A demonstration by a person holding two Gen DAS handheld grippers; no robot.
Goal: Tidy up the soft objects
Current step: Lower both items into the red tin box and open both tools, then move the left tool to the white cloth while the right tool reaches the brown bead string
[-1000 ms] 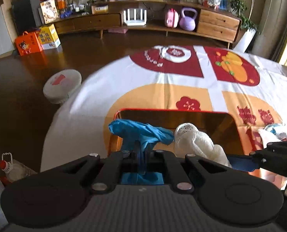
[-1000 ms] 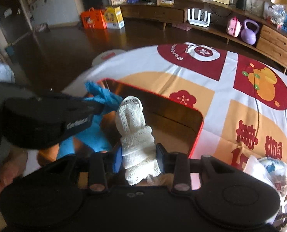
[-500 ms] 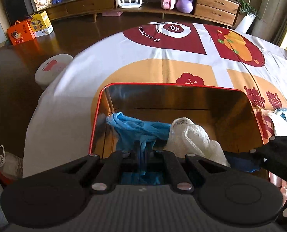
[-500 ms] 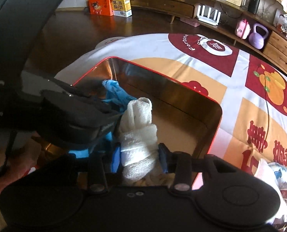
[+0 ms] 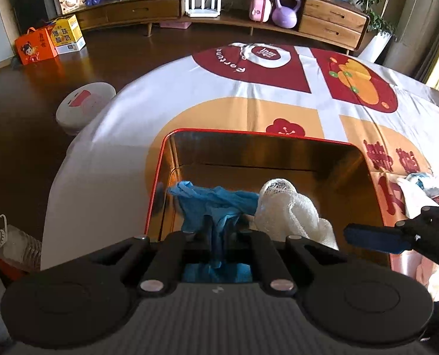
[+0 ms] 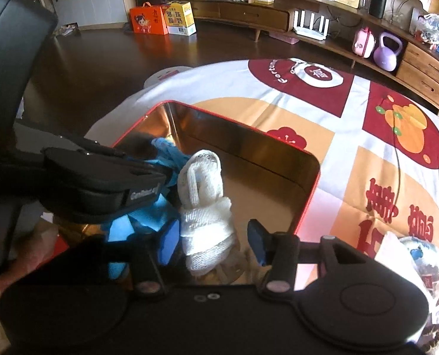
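A red-rimmed metal tin (image 5: 249, 134) with a gold inside sits on the patterned tablecloth; it also shows in the right wrist view (image 6: 314, 174). My left gripper (image 5: 218, 236) is shut on a blue rubber glove (image 5: 213, 204) and holds it inside the tin's near left part. The glove also shows in the right wrist view (image 6: 166, 153). My right gripper (image 6: 213, 239) is open inside the tin. A white knitted cloth (image 6: 203, 207) lies between its spread fingers, resting against the left one. The cloth also shows in the left wrist view (image 5: 287, 210), beside the glove.
More soft items lie in a pile (image 5: 420, 189) on the tablecloth right of the tin, also in the right wrist view (image 6: 417, 251). A round white robot vacuum (image 5: 84, 106) sits on the floor to the left. A low wooden sideboard (image 5: 219, 9) lines the far wall.
My right gripper has opened and let go of the white cloth, which now rests in the tin. Both grippers have lowered into the tin. My left gripper still holds the blue glove.
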